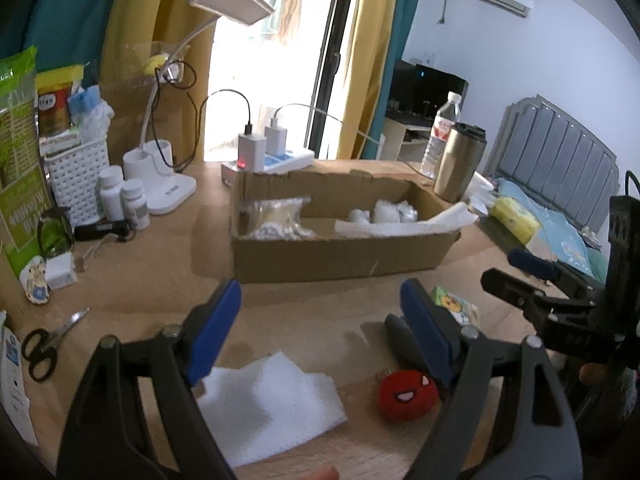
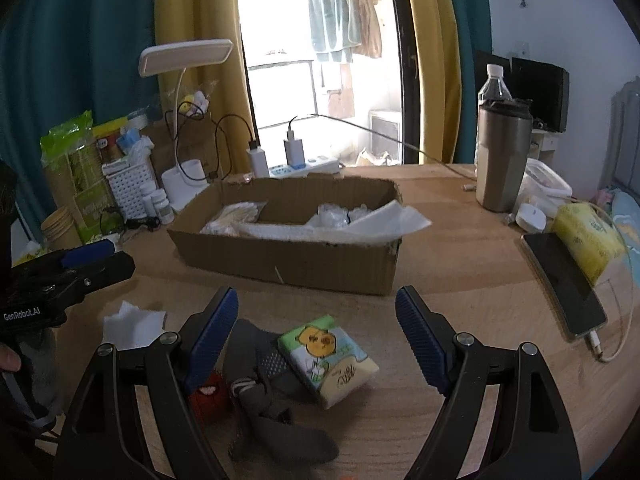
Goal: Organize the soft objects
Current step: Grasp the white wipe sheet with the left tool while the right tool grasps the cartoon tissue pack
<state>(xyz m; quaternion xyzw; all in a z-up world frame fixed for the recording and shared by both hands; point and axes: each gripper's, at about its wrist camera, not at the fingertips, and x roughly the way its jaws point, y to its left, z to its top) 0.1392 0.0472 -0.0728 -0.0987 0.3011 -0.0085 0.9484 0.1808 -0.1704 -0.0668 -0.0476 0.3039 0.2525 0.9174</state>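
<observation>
A cardboard box (image 1: 344,254) (image 2: 288,258) sits mid-table with white foam sheets, plastic bags and a packet inside. In front of it lie a white foam sheet (image 1: 268,404) (image 2: 134,322), a red plush ball with a face (image 1: 406,394) (image 2: 210,394), a grey sock (image 2: 272,396) and a tissue pack with a yellow cartoon (image 2: 332,356) (image 1: 456,304). My left gripper (image 1: 320,328) stands open above the foam sheet and the plush, holding nothing. My right gripper (image 2: 316,328) stands open above the sock and tissue pack, empty too.
At the back left stand a desk lamp (image 1: 168,184), pill bottles (image 1: 122,198), a white basket (image 1: 78,176) and scissors (image 1: 48,344). A power strip (image 2: 304,166), steel tumbler (image 2: 502,160), water bottle (image 2: 494,84), phone (image 2: 564,284) and yellow tissue pack (image 2: 588,240) sit at right.
</observation>
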